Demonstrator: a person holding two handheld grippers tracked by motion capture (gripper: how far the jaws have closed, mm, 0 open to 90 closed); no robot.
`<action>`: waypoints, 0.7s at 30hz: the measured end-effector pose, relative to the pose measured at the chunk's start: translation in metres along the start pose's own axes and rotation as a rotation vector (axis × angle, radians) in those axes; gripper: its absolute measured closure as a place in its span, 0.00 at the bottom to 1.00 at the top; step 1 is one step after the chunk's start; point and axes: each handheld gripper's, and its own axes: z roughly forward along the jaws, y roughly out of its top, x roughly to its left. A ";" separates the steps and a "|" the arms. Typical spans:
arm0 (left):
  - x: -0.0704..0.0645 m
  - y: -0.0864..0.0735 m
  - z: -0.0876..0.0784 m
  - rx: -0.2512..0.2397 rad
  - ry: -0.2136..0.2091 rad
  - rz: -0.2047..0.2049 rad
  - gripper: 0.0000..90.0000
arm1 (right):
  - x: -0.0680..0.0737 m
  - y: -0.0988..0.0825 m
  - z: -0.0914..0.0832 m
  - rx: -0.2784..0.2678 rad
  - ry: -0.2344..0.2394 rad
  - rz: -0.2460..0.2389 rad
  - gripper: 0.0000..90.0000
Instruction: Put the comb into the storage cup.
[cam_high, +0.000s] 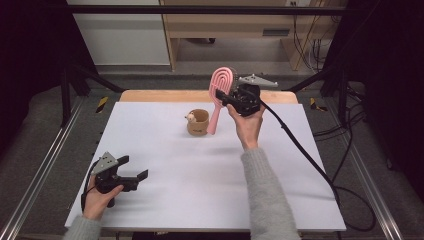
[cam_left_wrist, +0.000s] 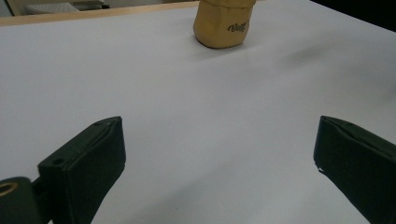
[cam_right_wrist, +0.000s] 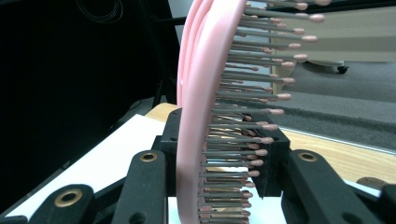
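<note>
The white table (cam_high: 165, 200) is seen spread wide, with a tan cup (cam_high: 198, 122) stood just past its middle, toward twelve o'clock. A pink hairbrush (cam_high: 220, 85) is held upright, clamped at its head by the right gripper (cam_high: 235, 97), at one o'clock from the cup; its handle tip hangs beside the cup's rim. The handle is best lowered straight into the mouth and released only once seated. A small pale figure (cam_high: 190, 118) is perched at the rim. The left gripper (cam_high: 137, 177) is rested at seven o'clock, jaws spread, nothing held.
</note>
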 end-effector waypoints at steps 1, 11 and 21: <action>0.000 0.000 0.000 0.001 -0.001 0.001 0.03 | 0.000 0.001 0.001 -0.001 0.001 -0.001 0.70; 0.000 0.000 0.001 0.006 -0.007 0.002 0.03 | 0.000 0.010 0.008 -0.010 -0.009 0.001 0.70; 0.000 -0.001 0.001 0.008 -0.008 0.001 0.03 | -0.002 0.015 0.017 -0.013 -0.024 0.006 0.70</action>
